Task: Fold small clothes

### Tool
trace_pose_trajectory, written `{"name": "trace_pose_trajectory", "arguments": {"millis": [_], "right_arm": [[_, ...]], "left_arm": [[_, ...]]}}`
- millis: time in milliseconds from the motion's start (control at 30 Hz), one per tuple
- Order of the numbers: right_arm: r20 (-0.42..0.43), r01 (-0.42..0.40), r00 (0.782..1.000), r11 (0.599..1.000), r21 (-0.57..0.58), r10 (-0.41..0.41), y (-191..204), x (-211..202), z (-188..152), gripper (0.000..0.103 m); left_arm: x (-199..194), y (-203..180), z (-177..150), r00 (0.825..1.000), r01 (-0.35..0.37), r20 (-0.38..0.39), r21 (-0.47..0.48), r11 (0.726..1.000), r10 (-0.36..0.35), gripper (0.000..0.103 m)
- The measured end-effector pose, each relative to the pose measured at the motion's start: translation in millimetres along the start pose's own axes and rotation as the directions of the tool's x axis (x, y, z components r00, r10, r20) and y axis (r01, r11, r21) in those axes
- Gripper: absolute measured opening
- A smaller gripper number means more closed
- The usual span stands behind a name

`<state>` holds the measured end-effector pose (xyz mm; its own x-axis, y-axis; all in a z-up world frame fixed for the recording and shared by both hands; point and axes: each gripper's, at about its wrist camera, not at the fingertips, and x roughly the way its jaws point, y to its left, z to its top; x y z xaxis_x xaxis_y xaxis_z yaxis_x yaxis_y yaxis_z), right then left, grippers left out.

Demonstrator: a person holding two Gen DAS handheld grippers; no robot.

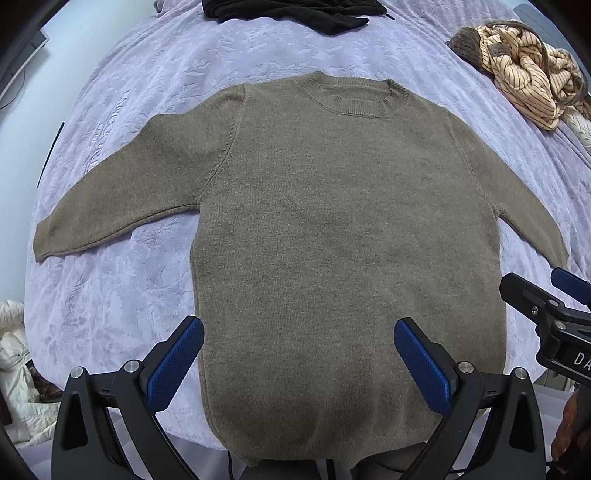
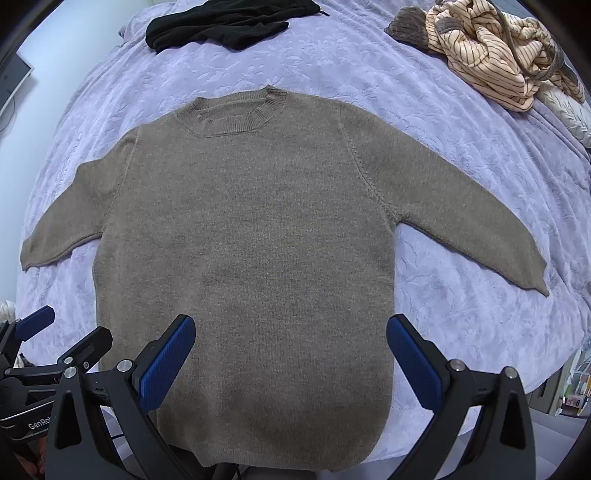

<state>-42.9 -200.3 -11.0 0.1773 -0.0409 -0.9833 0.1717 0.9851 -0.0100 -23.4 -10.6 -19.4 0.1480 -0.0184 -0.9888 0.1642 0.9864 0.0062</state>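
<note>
— Between your left gripper's point(image 1: 299, 354) blue pads point(image 1: 173, 363), what do you have?

— Nothing held. Your jaws stand wide apart, released, hovering over the near hem of the brown sweater point(image 1: 332, 229). Your right gripper point(image 2: 291, 354) is the same: its pads point(image 2: 415, 360) are spread and grasp nothing, and the lower body of the sweater point(image 2: 243, 236) shows between them.

— Can you see one tool from the other?

— Yes. Your right gripper point(image 1: 554, 314) shows at the right edge of the left wrist view, and your left gripper point(image 2: 48, 347) at the left edge of the right wrist view.

— Where does the sweater lie?

— Flat on the lavender quilted bedspread point(image 1: 122, 295), front up, collar at the far end, hem nearest you at the bed's near edge. Both sleeves are spread out to the sides and angled toward you, the left cuff resting on the bedspread.

— What else is on the bed?

— Well beyond the collar, a crumpled black garment point(image 1: 295, 13) lies at the far edge. At the far right sits a bunched striped cream garment point(image 2: 491, 55), apart from the sweater.
</note>
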Motion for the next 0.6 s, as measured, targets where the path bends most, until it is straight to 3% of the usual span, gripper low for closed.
{"name": "trace_pose_trajectory", "arguments": {"millis": [600], "right_arm": [[-0.019,0.012,1.000,1.000,-0.004,-0.012,0.4,5.2,-5.9,0.103]], "left_arm": [[3.3,3.0,-3.6,1.000,0.000,-0.012,-0.006,1.000,0.000,0.103]]}}
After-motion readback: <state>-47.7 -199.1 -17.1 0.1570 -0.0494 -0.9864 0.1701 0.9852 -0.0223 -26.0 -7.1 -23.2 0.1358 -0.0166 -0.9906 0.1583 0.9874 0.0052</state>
